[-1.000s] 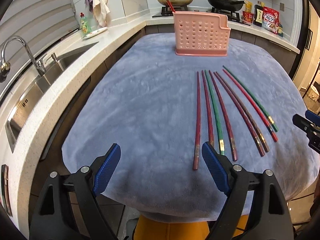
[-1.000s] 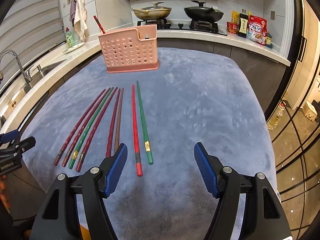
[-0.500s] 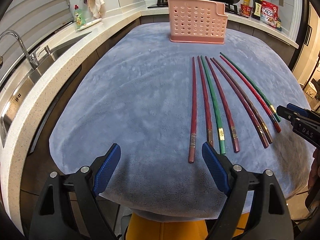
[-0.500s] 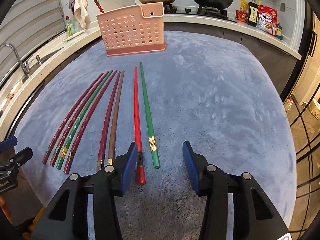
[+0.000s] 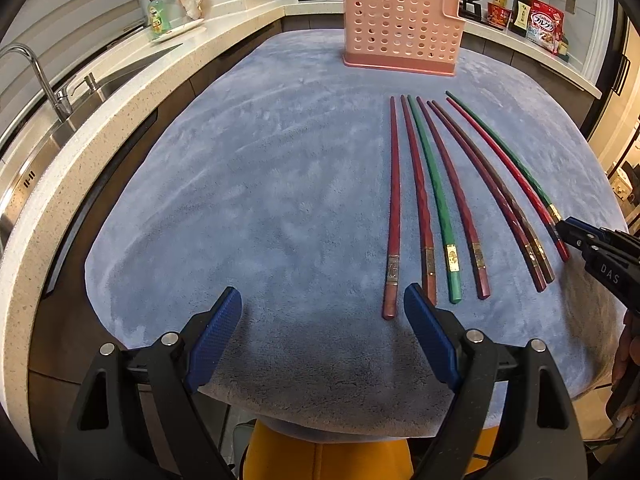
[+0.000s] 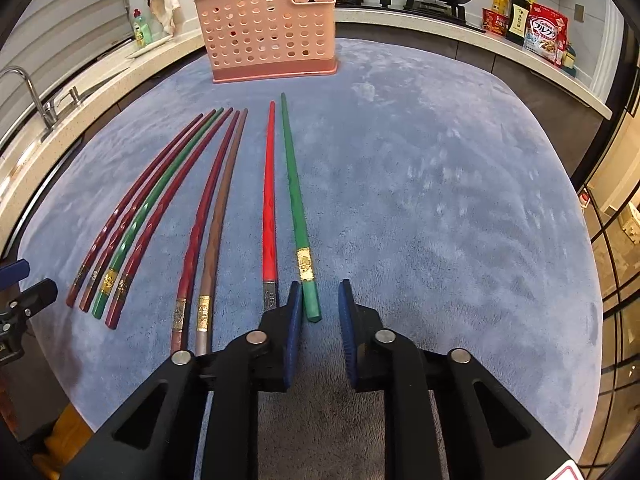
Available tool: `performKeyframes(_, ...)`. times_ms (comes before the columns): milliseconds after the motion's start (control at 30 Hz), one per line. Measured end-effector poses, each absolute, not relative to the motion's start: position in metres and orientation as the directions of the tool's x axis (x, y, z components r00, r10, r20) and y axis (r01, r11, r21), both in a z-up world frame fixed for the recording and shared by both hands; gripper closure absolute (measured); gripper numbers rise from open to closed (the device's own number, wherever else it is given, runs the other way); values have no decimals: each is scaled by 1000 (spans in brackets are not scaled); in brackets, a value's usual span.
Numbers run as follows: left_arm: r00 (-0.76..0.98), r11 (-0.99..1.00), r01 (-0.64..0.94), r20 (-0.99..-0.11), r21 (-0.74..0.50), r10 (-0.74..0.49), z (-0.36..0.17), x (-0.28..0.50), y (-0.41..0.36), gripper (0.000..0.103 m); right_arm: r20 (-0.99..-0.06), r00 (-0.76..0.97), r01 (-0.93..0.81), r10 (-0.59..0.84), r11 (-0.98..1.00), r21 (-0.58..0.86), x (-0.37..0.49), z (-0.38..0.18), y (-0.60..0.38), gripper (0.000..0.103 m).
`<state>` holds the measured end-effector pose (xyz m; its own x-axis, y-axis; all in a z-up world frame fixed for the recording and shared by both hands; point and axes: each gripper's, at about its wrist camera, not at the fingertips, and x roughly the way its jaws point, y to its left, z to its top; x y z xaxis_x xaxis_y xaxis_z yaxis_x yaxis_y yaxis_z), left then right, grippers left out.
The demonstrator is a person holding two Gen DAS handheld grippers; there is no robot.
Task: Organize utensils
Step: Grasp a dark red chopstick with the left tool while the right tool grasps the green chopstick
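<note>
Kitchen counters with a sink and a stove ring a table (image 5: pixel 280 184) draped in a blue-grey plush cloth. Eight chopsticks lie fanned on the cloth, thick ends toward the person, and a pink perforated utensil holder (image 6: pixel 272 36) stands at the far side, with one red stick already poking out of it.

The step in hand looks like picking up the first of the loose sticks. The right tongs (image 6: pixel 318 312) sit low over the butt end of the outermost green chopstick (image 6: pixel 296 200), which lies between the two blue pads; the jaws are closing, yet a gap shows on each side, so the pads do not appear to press on it. The neighbouring red chopstick (image 6: pixel 269 200) lies just outside the left pad.

The left tongs (image 5: pixel 324 312) hang wide apart and empty near the table's front edge, beside the leftmost dark red chopstick (image 5: pixel 394 208).

Next, the grip likely needs to finish on the green stick alone, then lift it clear and carry it to the holder.
</note>
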<state>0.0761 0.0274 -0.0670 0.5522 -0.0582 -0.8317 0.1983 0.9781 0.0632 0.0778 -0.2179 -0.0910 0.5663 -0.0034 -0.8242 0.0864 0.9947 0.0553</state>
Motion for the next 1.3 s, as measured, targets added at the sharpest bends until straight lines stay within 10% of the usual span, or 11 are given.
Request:
performKeyframes(567,504,975,214,-862,57,-60,-89,87,18,32,-825,565,111,20,989,100,70,-92,-225,94)
performKeyframes(867,499,968,248,-861,36,-96,-86,89,11,54,-826,563,117,24,987,108,68,-92,-225,94)
performKeyframes(1033,488,957,290,-863,23,-127,-84,87,5,88,-826,563,119,27,986,113,63,-90,-225,94)
performKeyframes(1300,439,956,285,-877,-68,-193,-77,89,13,95,-807,590,115,38,985,131,51,-76,-224,94)
